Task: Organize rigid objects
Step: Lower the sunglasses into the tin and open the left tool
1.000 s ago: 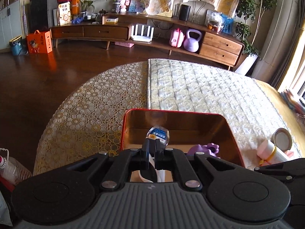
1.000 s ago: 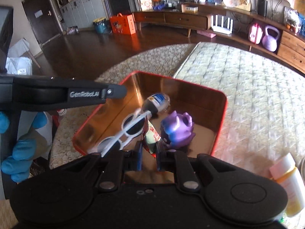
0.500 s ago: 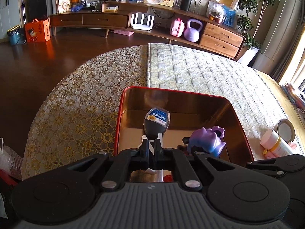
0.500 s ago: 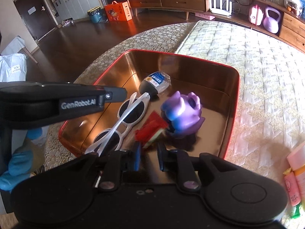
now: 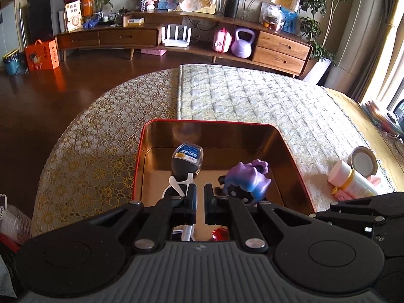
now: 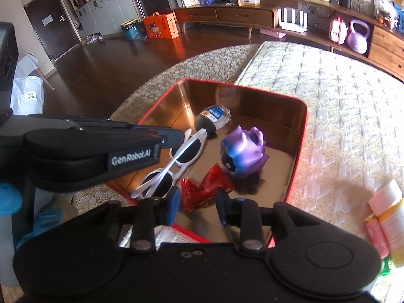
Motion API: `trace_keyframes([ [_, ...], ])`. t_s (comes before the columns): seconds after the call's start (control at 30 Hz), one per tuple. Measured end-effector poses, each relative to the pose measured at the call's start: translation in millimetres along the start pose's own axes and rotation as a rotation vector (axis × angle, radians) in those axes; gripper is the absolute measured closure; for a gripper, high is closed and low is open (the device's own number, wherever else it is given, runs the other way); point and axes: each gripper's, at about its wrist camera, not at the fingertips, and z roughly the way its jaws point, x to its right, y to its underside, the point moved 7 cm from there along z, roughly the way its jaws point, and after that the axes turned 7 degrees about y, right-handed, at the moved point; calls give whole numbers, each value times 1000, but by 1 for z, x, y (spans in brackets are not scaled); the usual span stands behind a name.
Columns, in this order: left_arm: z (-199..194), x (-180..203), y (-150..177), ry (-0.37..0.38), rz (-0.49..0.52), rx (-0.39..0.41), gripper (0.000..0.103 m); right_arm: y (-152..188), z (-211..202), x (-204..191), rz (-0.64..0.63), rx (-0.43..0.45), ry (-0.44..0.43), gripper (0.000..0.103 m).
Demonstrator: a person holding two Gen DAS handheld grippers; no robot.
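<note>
A red tin tray (image 6: 301,136) with a coppery inside sits on the table. In it lie white sunglasses (image 6: 174,162), a small dark bottle with a blue label (image 6: 213,120), a purple toy figure (image 6: 243,155) and a red wrapper (image 6: 204,185). My right gripper (image 6: 197,205) is open just above the wrapper, holding nothing. My left gripper (image 5: 199,202) hovers over the tray's near side above the sunglasses (image 5: 176,186), with only a narrow gap between its fingers and nothing in it. The tray (image 5: 137,169), bottle (image 5: 186,160) and toy (image 5: 248,176) also show in the left wrist view.
A pink-capped cream tube (image 5: 351,180) and a round compact (image 5: 362,160) lie on the tablecloth right of the tray. The tube also shows in the right wrist view (image 6: 387,217). A low wooden sideboard (image 5: 181,40) stands across the dark floor.
My right gripper has opened and let the red wrapper drop into the tray. My left gripper has let go of the sunglasses, which now lie in the tray.
</note>
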Motion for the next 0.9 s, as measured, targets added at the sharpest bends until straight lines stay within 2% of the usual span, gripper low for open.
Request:
trace_keyframes([
  [0.3,-16,19,2,13,19,11,97,0,-31,6,4,61,10,59],
  [0.53,-27,36,5,21,36,18,83,7,-52,15,5,91,20,51],
  [0.6,-31,41,6,28,36,22,83,9,-57,18,13,100,21,43],
  [0.77,-41,55,8,37,49,33,81,16,-73,26,17,128,26,38],
  [0.83,-44,61,8,40,53,38,73,20,-80,31,22,134,34,36],
  [0.9,-47,66,9,45,51,43,58,23,-86,36,31,144,40,27],
])
